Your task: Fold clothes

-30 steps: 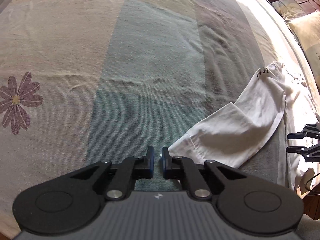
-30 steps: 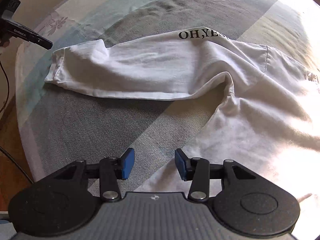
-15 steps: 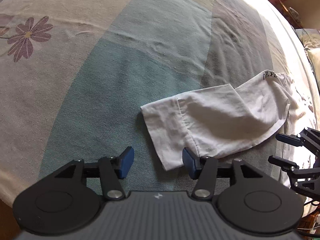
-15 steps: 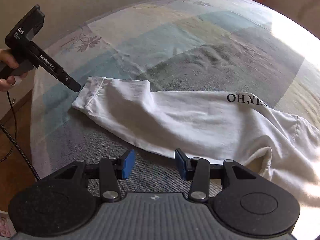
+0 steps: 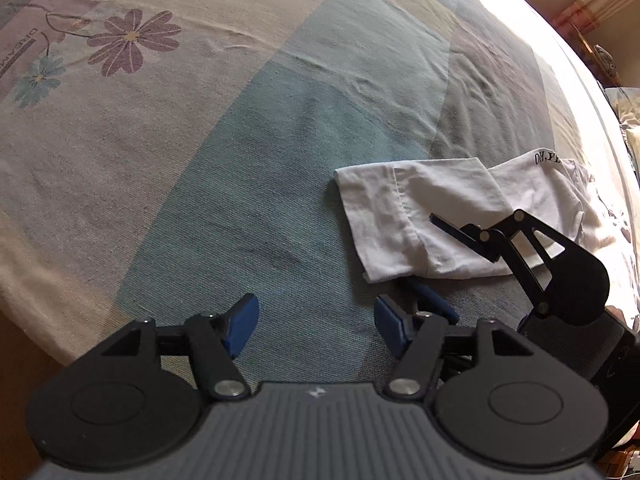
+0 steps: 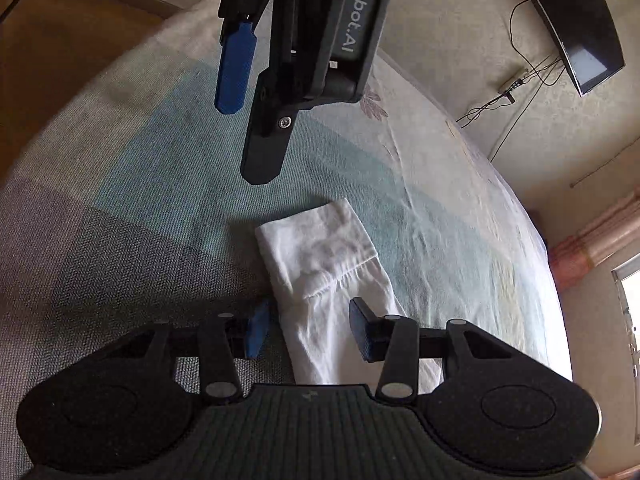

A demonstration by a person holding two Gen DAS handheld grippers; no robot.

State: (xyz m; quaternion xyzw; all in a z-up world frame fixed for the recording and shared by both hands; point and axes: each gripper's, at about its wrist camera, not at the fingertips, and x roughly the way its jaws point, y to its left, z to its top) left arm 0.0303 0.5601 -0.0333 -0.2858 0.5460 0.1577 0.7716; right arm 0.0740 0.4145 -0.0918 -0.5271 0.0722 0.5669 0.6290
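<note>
- A white garment [image 5: 452, 220] is lying flat on the striped bedspread [image 5: 248, 184], its long sleeve [image 6: 320, 256] stretching out with a stitched cuff at the end.
- Black lettering reading "OH,YE" is showing near its far fold.

A big bed [image 5: 240, 184] has a striped, flowery cover. A dark screen [image 6: 576, 28] hangs on the pale wall [image 6: 460, 40]. Sunlight comes in.

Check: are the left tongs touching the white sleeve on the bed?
Apart. The left wrist view shows the left tongs opening over bare bedspread, with a plain strip of cover between their pads and the sleeve.
</note>
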